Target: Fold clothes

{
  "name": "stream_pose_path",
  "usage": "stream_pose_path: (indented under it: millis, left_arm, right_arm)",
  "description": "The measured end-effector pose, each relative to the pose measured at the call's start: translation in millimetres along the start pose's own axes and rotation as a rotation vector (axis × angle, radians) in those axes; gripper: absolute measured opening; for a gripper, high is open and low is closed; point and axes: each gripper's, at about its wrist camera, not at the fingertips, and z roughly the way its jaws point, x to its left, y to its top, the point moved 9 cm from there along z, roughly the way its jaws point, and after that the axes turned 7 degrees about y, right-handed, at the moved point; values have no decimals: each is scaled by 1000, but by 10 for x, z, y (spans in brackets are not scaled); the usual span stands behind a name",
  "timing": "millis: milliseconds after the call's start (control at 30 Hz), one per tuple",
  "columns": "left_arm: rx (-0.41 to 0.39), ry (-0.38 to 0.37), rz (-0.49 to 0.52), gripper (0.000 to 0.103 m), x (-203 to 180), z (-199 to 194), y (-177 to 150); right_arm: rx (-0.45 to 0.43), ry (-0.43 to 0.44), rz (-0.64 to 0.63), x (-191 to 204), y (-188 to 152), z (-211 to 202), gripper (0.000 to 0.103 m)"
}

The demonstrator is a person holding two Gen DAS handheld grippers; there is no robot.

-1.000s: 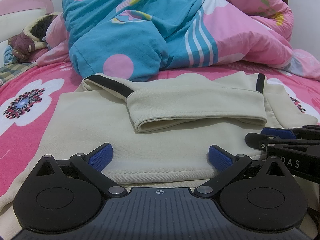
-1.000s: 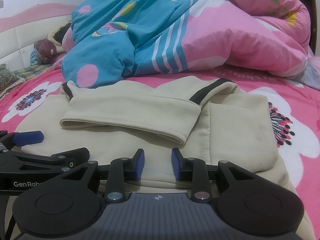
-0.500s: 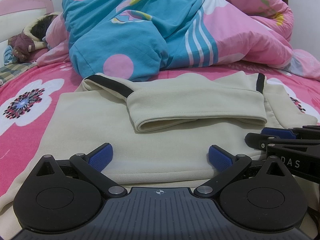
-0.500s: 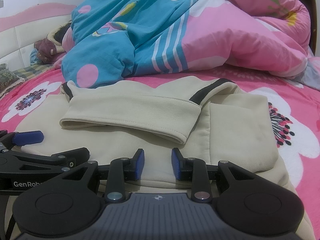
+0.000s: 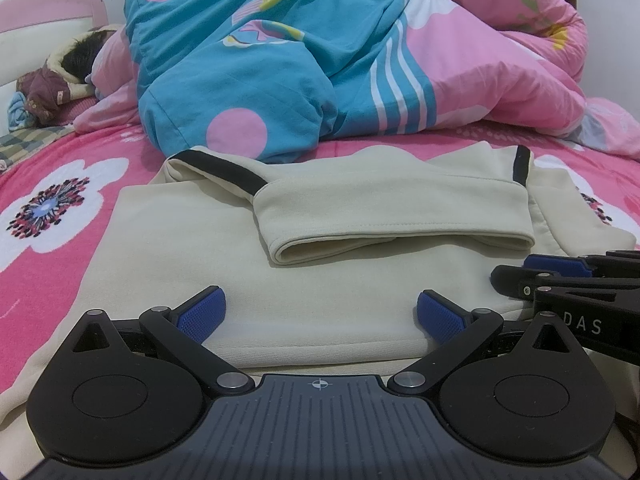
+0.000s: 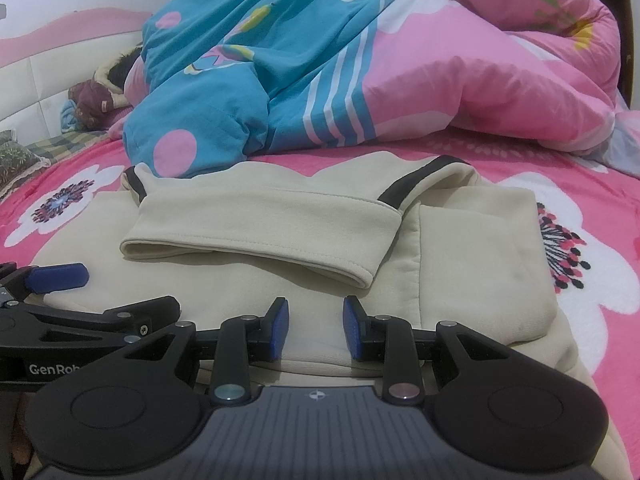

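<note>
The left tongs (image 5: 320, 312) gape wide over the near hem of the cream top (image 5: 192, 248), gripping nothing. The right tongs (image 6: 315, 326) sit just beside them, part open with a narrow gap, also empty. The top lies flat on the pink bed (image 5: 52, 200), both sleeves (image 5: 396, 216) folded across its chest. Beyond it a blue-and-pink quilt (image 5: 280, 60) is heaped.
</note>
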Motion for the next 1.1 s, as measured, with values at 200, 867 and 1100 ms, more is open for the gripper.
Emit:
stream_pose_path:
  millis: [200,867,1100]
  left_arm:
    - [3,1,-1,103,5,1,4]
    - [23,102,-22,103,223,-1307,-73]
    - [29,132,-30,103,350,-1631,-256]
  right_arm:
    - [4,-2,-2,2,1,1,32]
    - [52,-37,-4,423,-243,-1379,57]
    - [45,-58,-39,634,-387,-1747,59]
